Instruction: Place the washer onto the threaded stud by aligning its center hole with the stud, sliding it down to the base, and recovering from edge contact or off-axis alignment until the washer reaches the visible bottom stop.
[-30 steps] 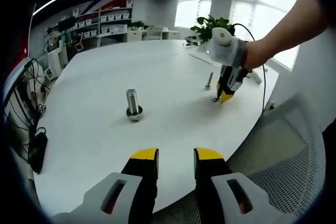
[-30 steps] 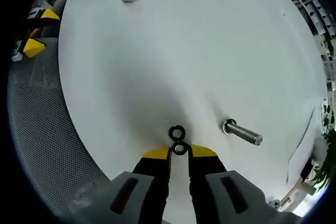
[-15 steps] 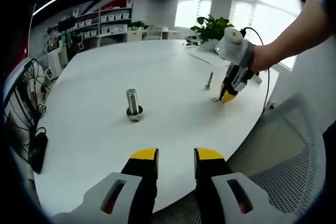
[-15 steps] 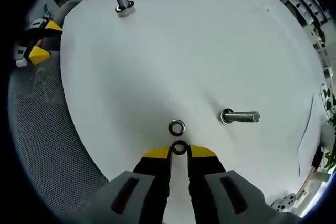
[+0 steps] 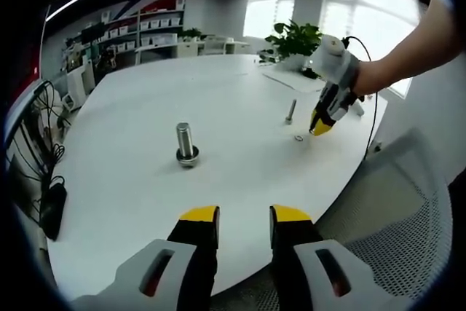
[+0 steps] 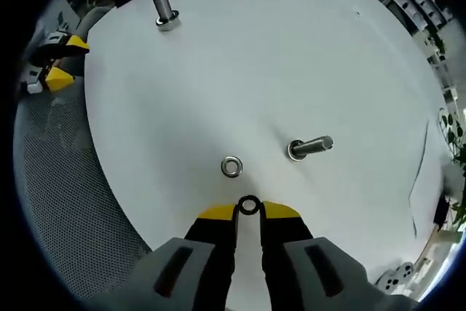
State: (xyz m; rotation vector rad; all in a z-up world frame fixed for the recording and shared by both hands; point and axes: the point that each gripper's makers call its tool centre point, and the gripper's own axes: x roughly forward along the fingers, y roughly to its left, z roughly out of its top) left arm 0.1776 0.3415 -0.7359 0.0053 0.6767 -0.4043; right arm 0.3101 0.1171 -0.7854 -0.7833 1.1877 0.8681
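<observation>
My right gripper (image 6: 249, 209) is shut on a dark washer (image 6: 249, 205), which it pinches at the yellow tips and holds above the white table (image 6: 240, 71). A second, silver washer (image 6: 231, 167) lies flat on the table just beyond it, and the thin threaded stud (image 6: 310, 147) stands to its right. From the left gripper view, the right gripper (image 5: 321, 124) hovers just right of the stud (image 5: 290, 111), with the loose washer (image 5: 298, 138) below it. My left gripper (image 5: 245, 225) is open and holds nothing near the table's front edge.
A thick bolt (image 5: 185, 144) stands on its head left of centre, also seen far off as the bolt (image 6: 163, 9). A grey mesh chair (image 5: 408, 223) sits by the table edge. A potted plant (image 5: 295, 38) and papers are at the far side, cables (image 5: 44, 151) on the left.
My right gripper has risen and pulled back from the table with its washer, so the silver washer and stud look farther off. The left gripper has stayed still.
</observation>
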